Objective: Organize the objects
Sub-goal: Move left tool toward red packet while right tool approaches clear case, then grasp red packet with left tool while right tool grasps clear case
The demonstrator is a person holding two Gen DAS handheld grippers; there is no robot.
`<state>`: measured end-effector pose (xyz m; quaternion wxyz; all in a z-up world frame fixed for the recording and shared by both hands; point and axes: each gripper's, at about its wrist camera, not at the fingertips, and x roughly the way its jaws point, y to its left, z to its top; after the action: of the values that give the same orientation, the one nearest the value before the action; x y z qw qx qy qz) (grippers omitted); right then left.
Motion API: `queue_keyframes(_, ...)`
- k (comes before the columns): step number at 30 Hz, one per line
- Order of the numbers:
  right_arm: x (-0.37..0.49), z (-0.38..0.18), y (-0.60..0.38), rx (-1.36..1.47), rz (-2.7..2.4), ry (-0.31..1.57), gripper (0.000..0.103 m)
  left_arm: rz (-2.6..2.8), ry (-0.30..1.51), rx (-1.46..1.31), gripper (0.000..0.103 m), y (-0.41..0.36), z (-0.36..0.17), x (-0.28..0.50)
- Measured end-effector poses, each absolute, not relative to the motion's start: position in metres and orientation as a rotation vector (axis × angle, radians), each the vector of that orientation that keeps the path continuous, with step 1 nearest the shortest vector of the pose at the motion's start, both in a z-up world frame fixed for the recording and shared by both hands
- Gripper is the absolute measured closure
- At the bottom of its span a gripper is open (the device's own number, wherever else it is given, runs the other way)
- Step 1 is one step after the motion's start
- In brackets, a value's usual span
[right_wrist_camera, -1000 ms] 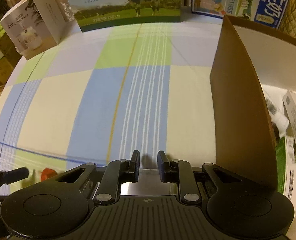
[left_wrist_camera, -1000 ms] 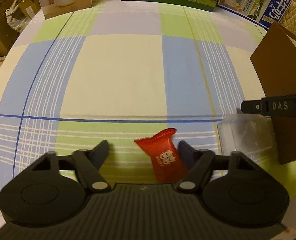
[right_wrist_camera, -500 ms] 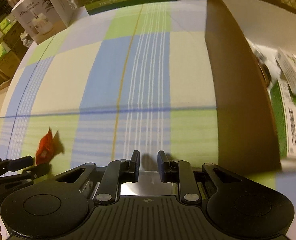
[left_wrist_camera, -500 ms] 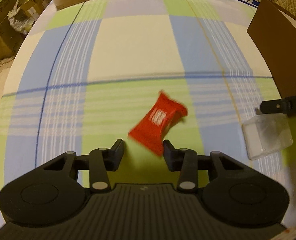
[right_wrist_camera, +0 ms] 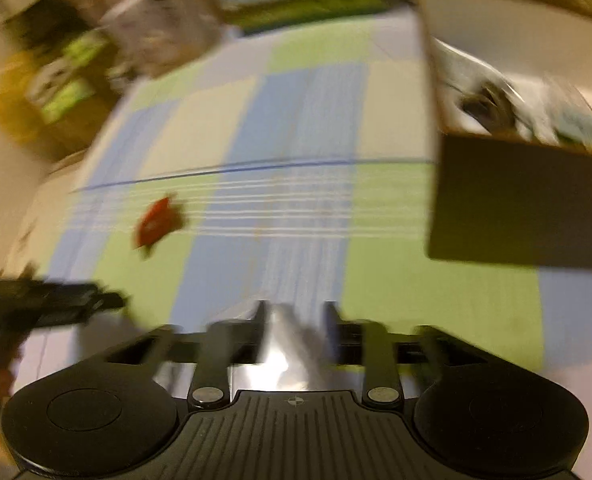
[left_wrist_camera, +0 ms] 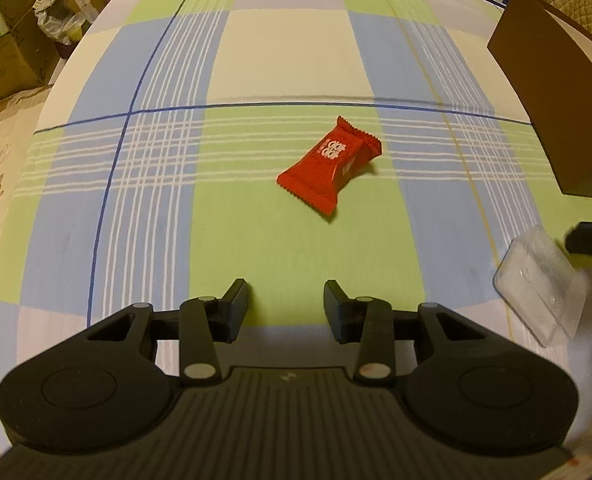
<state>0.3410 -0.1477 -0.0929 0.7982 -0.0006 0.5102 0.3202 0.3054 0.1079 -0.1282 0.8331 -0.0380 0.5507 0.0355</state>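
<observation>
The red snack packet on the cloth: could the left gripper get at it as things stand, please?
Probably yes. The red snack packet lies flat on the checked tablecloth, straight ahead of the left gripper; nothing sits between them. The jaws look narrower than the packet, so they would likely need widening.

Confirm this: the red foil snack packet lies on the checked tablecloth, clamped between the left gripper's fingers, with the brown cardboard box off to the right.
Not clamped. The left wrist view shows the red foil snack packet lying free on the checked tablecloth, ahead of the left gripper, whose jaws hold nothing. The brown cardboard box is indeed off to the right.
</observation>
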Motion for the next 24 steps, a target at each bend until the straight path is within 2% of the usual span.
queue_keyframes(1, 0.337, -0.09, -0.147, -0.022, 0.718, 1.087, 0.009, 0.079, 1.166, -0.082, 0.068, 0.108, -0.128, 0.304)
queue_keyframes(8, 0.317, -0.096, -0.122, -0.245, 0.808, 1.085, 0.009, 0.1, 1.15, -0.088, 0.066, 0.108, -0.122, 0.293)
queue_keyframes(12, 0.31, -0.108, -0.112, -0.305, 0.786, 1.077, 0.01, 0.109, 1.146, -0.088, 0.062, 0.106, -0.12, 0.289)
queue_keyframes(20, 0.315, -0.122, -0.107, -0.314, 0.764, 1.082, 0.048, 0.111, 1.145, -0.072, 0.061, 0.1, -0.117, 0.284)
queue_keyframes(24, 0.318, -0.123, -0.113, -0.302, 0.721, 1.071, 0.048, 0.093, 1.133, -0.052, 0.061, 0.096, -0.115, 0.286)
